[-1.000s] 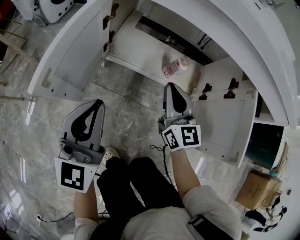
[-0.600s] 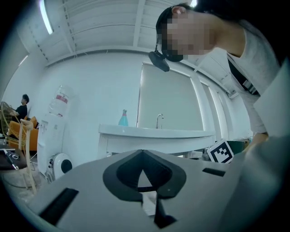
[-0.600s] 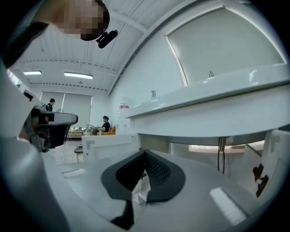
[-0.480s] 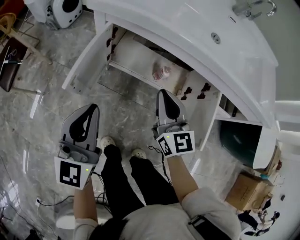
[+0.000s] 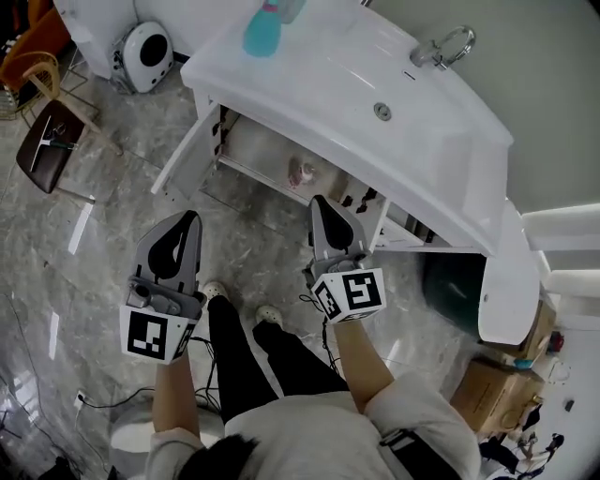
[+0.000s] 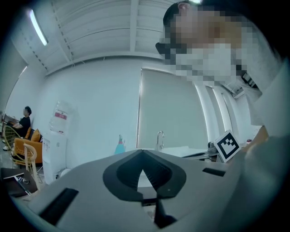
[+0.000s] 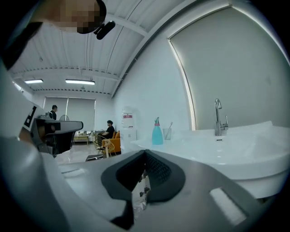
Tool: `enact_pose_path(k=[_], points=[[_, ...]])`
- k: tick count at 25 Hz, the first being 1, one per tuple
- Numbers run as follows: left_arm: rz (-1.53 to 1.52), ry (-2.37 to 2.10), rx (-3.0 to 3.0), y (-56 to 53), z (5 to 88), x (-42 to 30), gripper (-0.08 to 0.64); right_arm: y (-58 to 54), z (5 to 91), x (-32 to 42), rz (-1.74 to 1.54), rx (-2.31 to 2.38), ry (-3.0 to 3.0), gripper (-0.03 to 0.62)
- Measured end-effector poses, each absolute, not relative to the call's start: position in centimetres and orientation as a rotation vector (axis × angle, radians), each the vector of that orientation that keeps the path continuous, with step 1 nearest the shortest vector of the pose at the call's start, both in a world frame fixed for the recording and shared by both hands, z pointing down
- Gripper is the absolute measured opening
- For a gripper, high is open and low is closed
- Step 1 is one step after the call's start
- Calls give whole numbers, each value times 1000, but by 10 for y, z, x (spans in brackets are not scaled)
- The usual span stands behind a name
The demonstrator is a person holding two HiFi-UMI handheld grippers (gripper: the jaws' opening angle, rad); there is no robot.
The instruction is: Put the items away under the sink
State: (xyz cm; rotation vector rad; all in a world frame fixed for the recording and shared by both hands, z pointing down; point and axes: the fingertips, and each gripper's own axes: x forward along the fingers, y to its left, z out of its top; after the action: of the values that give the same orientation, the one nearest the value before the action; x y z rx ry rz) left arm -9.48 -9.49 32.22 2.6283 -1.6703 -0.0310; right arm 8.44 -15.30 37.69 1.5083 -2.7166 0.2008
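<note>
Both are pressed together and empty: the left tongs (image 5: 187,220) and right tongs (image 5: 320,202) point level toward the open cabinet (image 5: 251,155) beneath the white surface (image 5: 328,70), where a pink-and-white bottle (image 5: 300,172) already sits. The teal spray bottle (image 5: 262,26) stands upright near that surface's far left corner, ahead of and between the two tongs, seemingly a little nearer the right. A cup (image 7: 168,132) stands just beside it, and the surface's left edge is near; the swung-out door (image 5: 183,155) borders the way down
</note>
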Motion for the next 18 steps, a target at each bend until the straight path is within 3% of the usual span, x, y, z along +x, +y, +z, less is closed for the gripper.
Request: enact_pose_path(k=[18], points=[[-184,-1783,2614,-51,175,-88,6,-114,213,110,60,1393,-2788,11]])
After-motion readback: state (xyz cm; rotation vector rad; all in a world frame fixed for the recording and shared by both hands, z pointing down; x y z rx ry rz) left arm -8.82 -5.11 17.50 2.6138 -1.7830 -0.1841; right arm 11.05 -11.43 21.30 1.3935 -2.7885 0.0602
